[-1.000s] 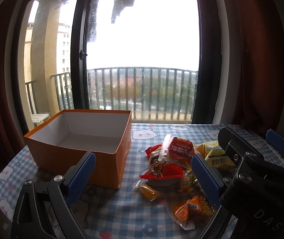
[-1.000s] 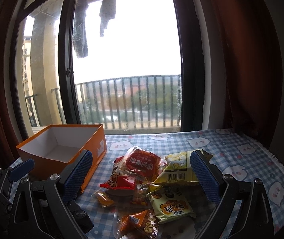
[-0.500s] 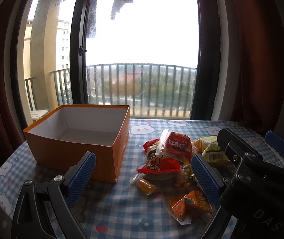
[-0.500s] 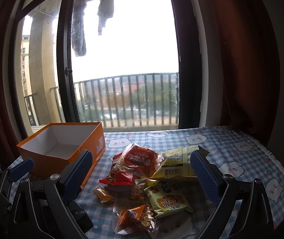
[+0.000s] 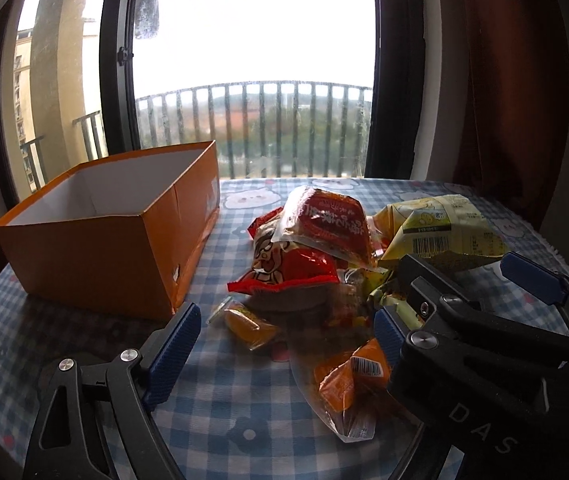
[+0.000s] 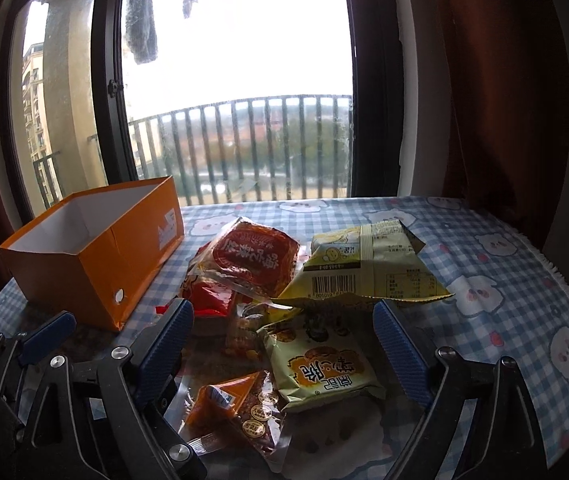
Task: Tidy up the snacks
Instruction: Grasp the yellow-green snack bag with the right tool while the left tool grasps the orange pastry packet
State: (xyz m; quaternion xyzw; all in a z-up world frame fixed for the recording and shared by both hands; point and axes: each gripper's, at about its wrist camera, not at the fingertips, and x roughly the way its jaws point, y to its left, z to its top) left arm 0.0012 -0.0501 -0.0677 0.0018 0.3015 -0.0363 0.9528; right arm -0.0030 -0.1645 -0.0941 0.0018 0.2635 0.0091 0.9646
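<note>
While both my grippers hover with jaws spread wide and holding nothing, left gripper [image 5: 284, 336] and right gripper [image 6: 284, 340], I count one rectangular orange cardboard box [image 6: 96, 248], open-topped and white inside, on the checked tablecloth [image 6: 504, 280]. Beside it, heaped crinkly snack packets [image 6: 284, 280]: two red, two yellow, two orange visible.

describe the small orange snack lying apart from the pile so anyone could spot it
Start at the orange box on the checked tablecloth. Off its near corner, left of the snack pile, lies a small orange packet. Unlike its neighbours, it is tiny, clear-wrapped and unstacked.
</note>
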